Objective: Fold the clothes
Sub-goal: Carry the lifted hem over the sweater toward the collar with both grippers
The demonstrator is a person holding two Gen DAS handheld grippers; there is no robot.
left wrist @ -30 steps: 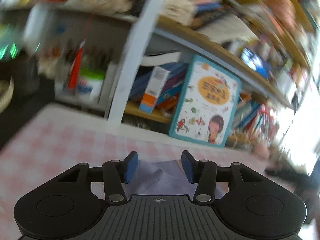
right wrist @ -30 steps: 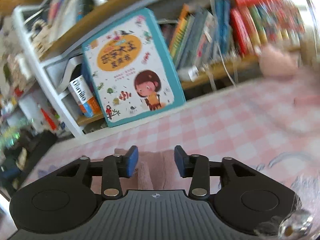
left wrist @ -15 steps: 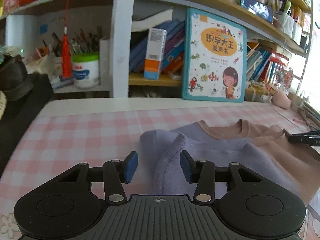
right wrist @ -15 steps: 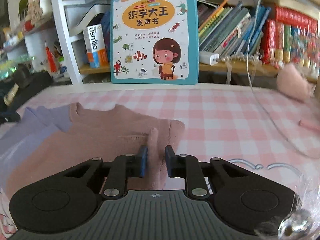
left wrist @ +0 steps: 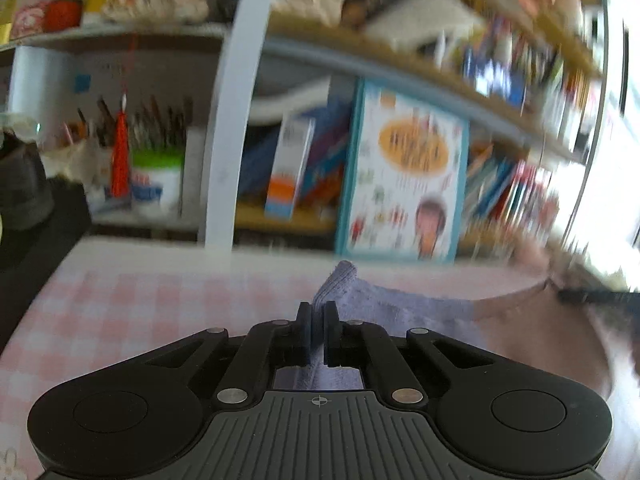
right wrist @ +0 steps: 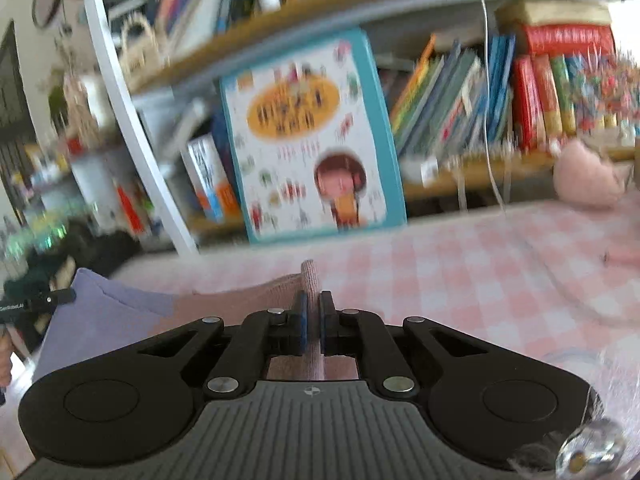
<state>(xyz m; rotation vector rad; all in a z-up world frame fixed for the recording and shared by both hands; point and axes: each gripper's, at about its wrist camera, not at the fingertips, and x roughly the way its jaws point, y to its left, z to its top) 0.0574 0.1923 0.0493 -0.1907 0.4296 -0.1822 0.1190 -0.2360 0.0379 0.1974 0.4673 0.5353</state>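
Observation:
A two-tone knit top, lavender point(left wrist: 400, 308) on one half and dusty pink point(left wrist: 532, 320) on the other, hangs stretched between my two grippers above the pink checked table point(left wrist: 132, 312). My left gripper point(left wrist: 318, 312) is shut on the lavender shoulder, whose edge sticks up past the pads. My right gripper point(right wrist: 311, 304) is shut on the pink shoulder point(right wrist: 256, 300); the lavender half point(right wrist: 104, 312) shows at the left of that view. The other gripper's tip shows at each view's edge. The lower part of the top is hidden.
A bookshelf runs along the far edge of the table, with a large teal-framed children's book point(right wrist: 308, 136) leaning against it and a white post point(left wrist: 228, 128). A pink plush point(right wrist: 588, 176) and a thin white cable point(right wrist: 492, 120) sit at the right. Both views are motion-blurred.
Both grippers have closed on the top's shoulders and lifted it off the table; half a second ago it lay flat and the left jaws stood open.

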